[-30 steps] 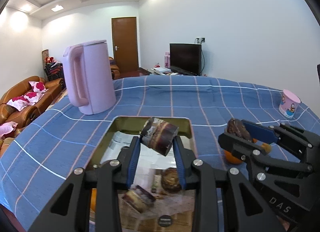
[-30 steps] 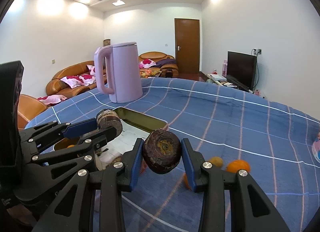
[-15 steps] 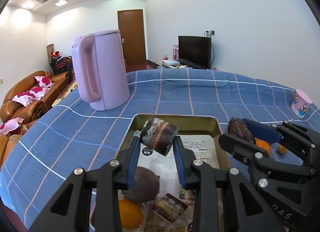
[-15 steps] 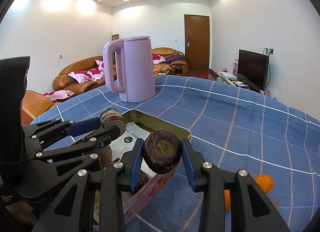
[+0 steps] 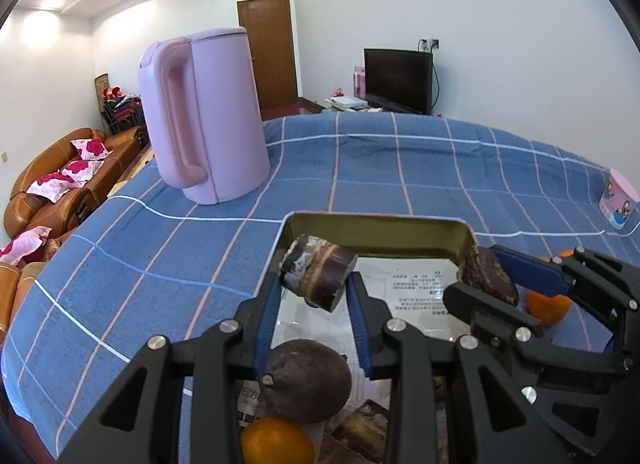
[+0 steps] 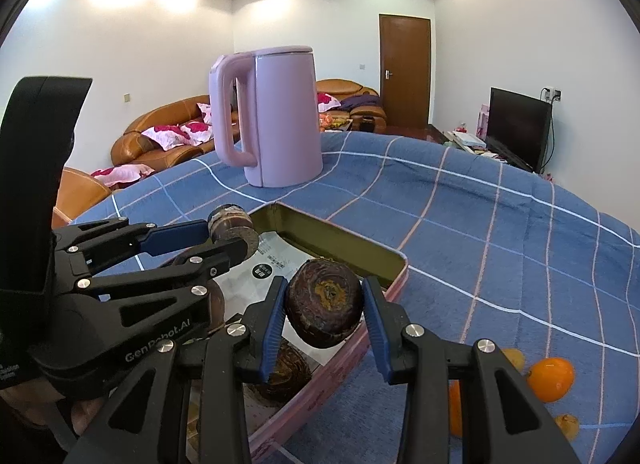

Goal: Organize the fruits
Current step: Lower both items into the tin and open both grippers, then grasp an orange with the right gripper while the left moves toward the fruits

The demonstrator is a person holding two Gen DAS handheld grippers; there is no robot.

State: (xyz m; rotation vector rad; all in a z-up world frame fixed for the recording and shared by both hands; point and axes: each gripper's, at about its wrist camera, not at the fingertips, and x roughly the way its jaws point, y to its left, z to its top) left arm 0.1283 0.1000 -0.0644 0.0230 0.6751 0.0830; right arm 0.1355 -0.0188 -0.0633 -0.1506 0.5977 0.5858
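Nearest the left wrist camera, the left gripper [image 5: 316,288] is clenched on a short dark-purple cylinder of sugarcane-like stalk [image 5: 318,278], held tilted in the air above the open rectangular metal tin with a pink outer wall [image 5: 380,229]. Below its fingers, already inside the tin, lie a round dark-brown fruit [image 5: 306,380], a small orange citrus [image 5: 276,442] and another cut stalk piece [image 5: 362,430], all resting on printed paper that lines the bottom.

Just beside it, the right gripper [image 6: 324,314] grasps a round dark-brown fruit with a yellowish end [image 6: 325,302], poised over the tin's near right edge. On the blue checked cloth [image 6: 500,264] outside the tin, loose orange fruits [image 6: 550,378] wait near the right gripper.

Farther back stands a tall lilac plastic kettle [image 5: 204,115], well apart from the tin, and a small pink printed cup [image 5: 618,203] sits far right.

The step in hand looks like delivery: both pieces are carried over the tin, not yet released. The next move likely calls for lowering each into a bare patch of the paper, clear of the fruit already there, then opening the jaws gently so the round fruit does not roll.
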